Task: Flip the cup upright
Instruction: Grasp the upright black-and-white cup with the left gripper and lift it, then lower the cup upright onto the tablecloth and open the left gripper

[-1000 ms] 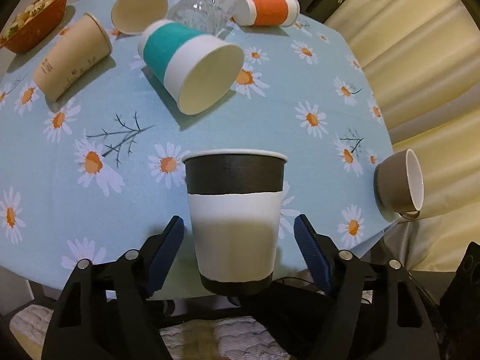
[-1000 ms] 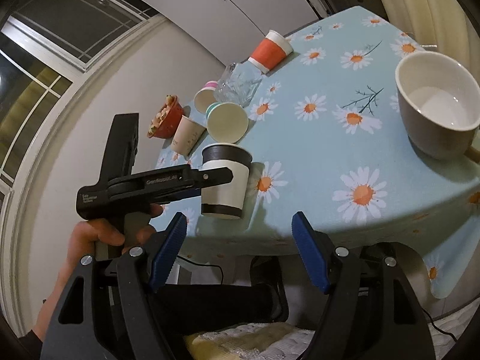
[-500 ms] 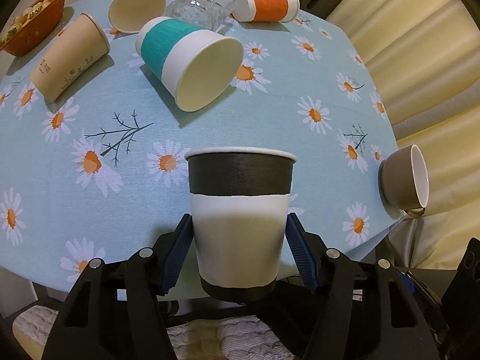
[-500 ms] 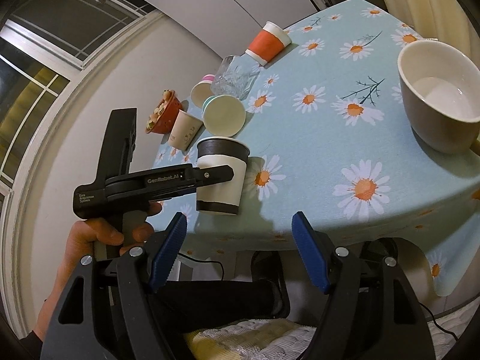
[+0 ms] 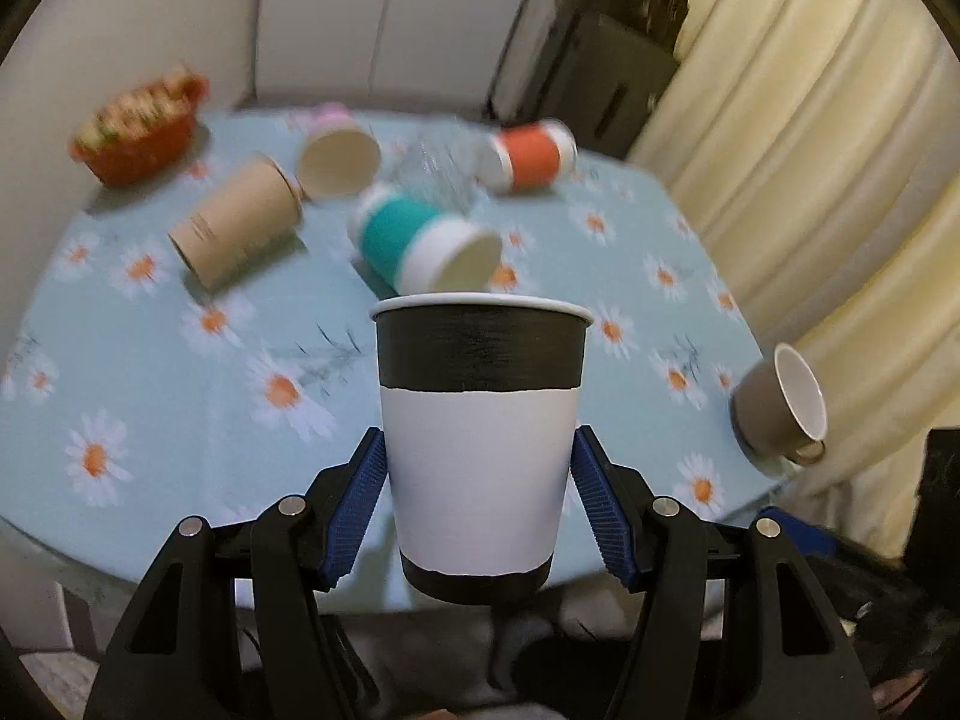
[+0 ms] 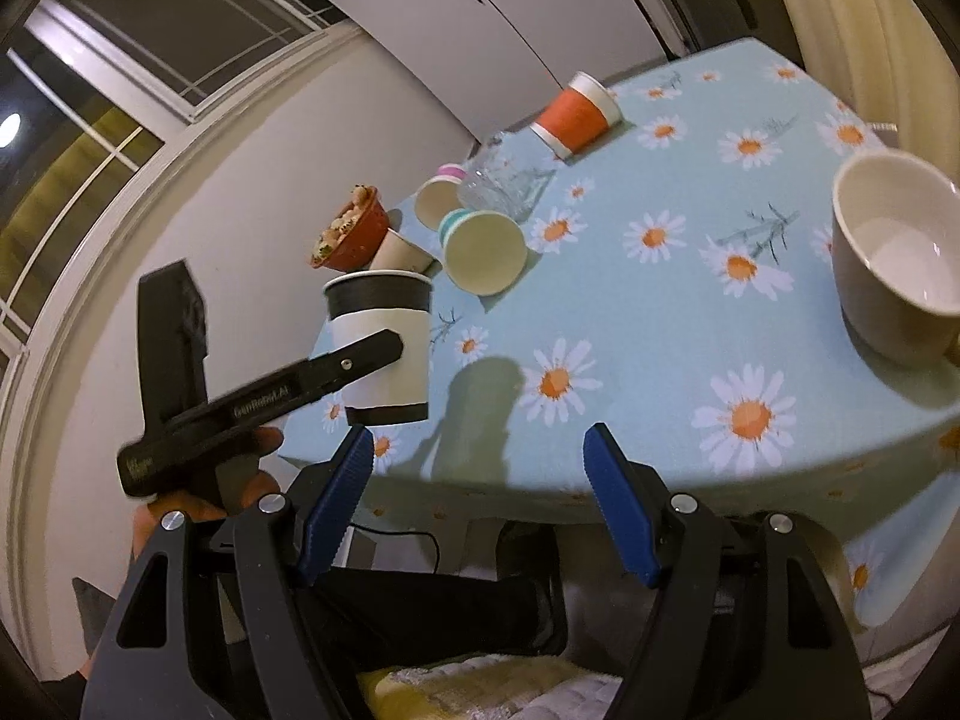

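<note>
The table (image 6: 690, 324) spreads under a daisy cloth; the left gripper (image 5: 480, 498) is clamped on the black-and-white cup (image 5: 480, 450), upright between its blue pads and lifted clear above the near edge; the right gripper (image 6: 474, 501), jaws apart, sits at the cup's 4 o'clock.

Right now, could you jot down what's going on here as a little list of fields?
held cup: black-and-white cup, upright, lifted off the table
holder: left gripper, shut on the cup
other gripper: right gripper, open, holds nothing
table: daisy cloth
cups on their sides: teal cup, tan cup, orange cup, mug
also there: red bowl of food
</note>
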`<action>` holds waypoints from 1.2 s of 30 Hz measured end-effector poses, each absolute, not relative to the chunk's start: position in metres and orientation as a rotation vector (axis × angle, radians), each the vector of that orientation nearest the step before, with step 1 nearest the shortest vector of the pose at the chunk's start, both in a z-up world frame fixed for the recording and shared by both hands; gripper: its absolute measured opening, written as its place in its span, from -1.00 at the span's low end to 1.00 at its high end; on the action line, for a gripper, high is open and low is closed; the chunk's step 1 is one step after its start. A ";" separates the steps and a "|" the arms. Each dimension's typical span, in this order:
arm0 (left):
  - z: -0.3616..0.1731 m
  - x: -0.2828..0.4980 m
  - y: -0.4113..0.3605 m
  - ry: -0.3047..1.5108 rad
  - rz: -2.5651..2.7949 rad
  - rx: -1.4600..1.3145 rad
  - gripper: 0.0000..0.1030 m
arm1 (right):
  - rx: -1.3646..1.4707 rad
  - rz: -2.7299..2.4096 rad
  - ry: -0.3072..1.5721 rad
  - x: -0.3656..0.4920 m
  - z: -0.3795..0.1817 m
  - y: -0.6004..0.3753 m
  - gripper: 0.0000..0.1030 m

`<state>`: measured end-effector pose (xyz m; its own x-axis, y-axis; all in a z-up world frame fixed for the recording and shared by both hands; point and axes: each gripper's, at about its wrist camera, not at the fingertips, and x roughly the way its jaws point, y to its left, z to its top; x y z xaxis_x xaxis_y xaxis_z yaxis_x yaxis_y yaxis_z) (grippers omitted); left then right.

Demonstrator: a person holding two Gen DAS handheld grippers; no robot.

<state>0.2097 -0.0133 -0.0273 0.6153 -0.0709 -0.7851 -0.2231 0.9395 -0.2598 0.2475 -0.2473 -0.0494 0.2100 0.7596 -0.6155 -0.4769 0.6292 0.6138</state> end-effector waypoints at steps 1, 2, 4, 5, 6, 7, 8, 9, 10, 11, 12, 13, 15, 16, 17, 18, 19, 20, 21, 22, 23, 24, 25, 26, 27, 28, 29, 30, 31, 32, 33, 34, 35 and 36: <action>-0.025 0.204 -0.014 0.868 0.109 -0.332 0.18 | 0.307 0.881 1.031 0.247 -0.046 -0.246 0.40; -0.024 0.201 -0.014 0.837 0.116 -0.325 0.18 | 0.294 0.882 1.018 0.247 -0.043 -0.244 0.40; -0.023 0.194 -0.014 0.769 0.139 -0.311 0.18 | 0.266 0.889 0.994 0.246 -0.037 -0.239 0.40; -0.024 0.190 -0.015 0.727 0.153 -0.302 0.18 | 0.257 0.896 0.990 0.246 -0.036 -0.237 0.40; -0.024 0.186 -0.017 0.690 0.164 -0.290 0.18 | 0.251 0.905 0.989 0.246 -0.035 -0.234 0.40; -0.025 0.184 -0.019 0.661 0.173 -0.280 0.18 | 0.240 0.913 0.991 0.246 -0.035 -0.231 0.40; -0.026 0.182 -0.019 0.635 0.181 -0.269 0.18 | 0.232 0.918 0.994 0.246 -0.035 -0.228 0.40; -0.028 0.180 -0.021 0.607 0.190 -0.254 0.18 | 0.226 0.926 0.999 0.247 -0.037 -0.225 0.40; -0.032 0.178 -0.023 0.579 0.207 -0.240 0.19 | 0.226 0.929 1.002 0.247 -0.037 -0.223 0.40; -0.035 0.176 -0.023 0.555 0.226 -0.239 0.19 | 0.229 0.933 1.005 0.248 -0.039 -0.222 0.40; -0.039 0.175 -0.022 0.526 0.239 -0.242 0.19 | 0.234 0.937 1.010 0.249 -0.040 -0.221 0.40; -0.042 0.174 -0.022 0.515 0.242 -0.245 0.18 | 0.237 0.939 1.014 0.249 -0.041 -0.221 0.40; -0.050 0.172 -0.023 0.463 0.261 -0.238 0.19 | 0.240 0.939 1.024 0.250 -0.045 -0.220 0.40; -0.052 0.171 -0.024 0.442 0.268 -0.228 0.19 | 0.239 0.938 1.026 0.250 -0.046 -0.221 0.40; -0.055 0.169 -0.026 0.410 0.282 -0.205 0.19 | 0.238 0.936 1.029 0.250 -0.048 -0.221 0.40; -0.059 0.165 -0.031 0.352 0.306 -0.164 0.19 | 0.237 0.934 1.032 0.250 -0.049 -0.222 0.40; -0.062 0.162 -0.035 0.314 0.322 -0.135 0.19 | 0.235 0.930 1.036 0.251 -0.050 -0.223 0.40; -0.065 0.162 -0.037 0.297 0.327 -0.120 0.19 | 0.237 0.927 1.042 0.251 -0.052 -0.223 0.40; -0.070 0.161 -0.040 0.271 0.329 -0.101 0.19 | 0.240 0.926 1.047 0.252 -0.054 -0.224 0.40; -0.073 0.161 -0.042 0.257 0.334 -0.095 0.19 | 0.246 0.925 1.055 0.252 -0.056 -0.225 0.40; -0.077 0.161 -0.042 0.246 0.344 -0.093 0.19 | 0.248 0.922 1.062 0.253 -0.058 -0.225 0.40; -0.081 0.162 -0.042 0.238 0.356 -0.096 0.19 | 0.249 0.921 1.064 0.253 -0.059 -0.226 0.40; -0.084 0.162 -0.042 0.229 0.372 -0.097 0.19 | 0.251 0.920 1.067 0.253 -0.060 -0.226 0.40; -0.088 0.162 -0.041 0.216 0.395 -0.101 0.19 | 0.252 0.919 1.070 0.253 -0.061 -0.226 0.40; -0.091 0.162 -0.040 0.213 0.401 -0.108 0.19 | 0.252 0.918 1.075 0.253 -0.063 -0.226 0.40; -0.095 0.162 -0.040 0.207 0.416 -0.110 0.19 | 0.252 0.917 1.080 0.254 -0.064 -0.226 0.40; -0.098 0.162 -0.039 0.201 0.423 -0.108 0.19 | 0.251 0.914 1.085 0.254 -0.066 -0.226 0.40; -0.100 0.162 -0.040 0.193 0.425 -0.106 0.19 | 0.249 0.912 1.089 0.254 -0.067 -0.226 0.40; -0.104 0.163 -0.041 0.187 0.426 -0.102 0.19 | 0.249 0.910 1.095 0.255 -0.068 -0.225 0.40; -0.107 0.164 -0.042 0.185 0.427 -0.094 0.19 | 0.249 0.909 1.099 0.256 -0.069 -0.225 0.40; -0.109 0.164 -0.043 0.185 0.427 -0.089 0.19 | 0.248 0.906 1.105 0.256 -0.071 -0.224 0.40; -0.113 0.165 -0.045 0.190 0.427 -0.075 0.19 | 0.246 0.903 1.110 0.257 -0.072 -0.224 0.40; -0.116 0.165 -0.046 0.193 0.421 -0.062 0.19 | 0.242 0.900 1.115 0.257 -0.073 -0.223 0.40; -0.119 0.165 -0.048 0.194 0.417 -0.050 0.19 | 0.238 0.897 1.118 0.257 -0.074 -0.223 0.40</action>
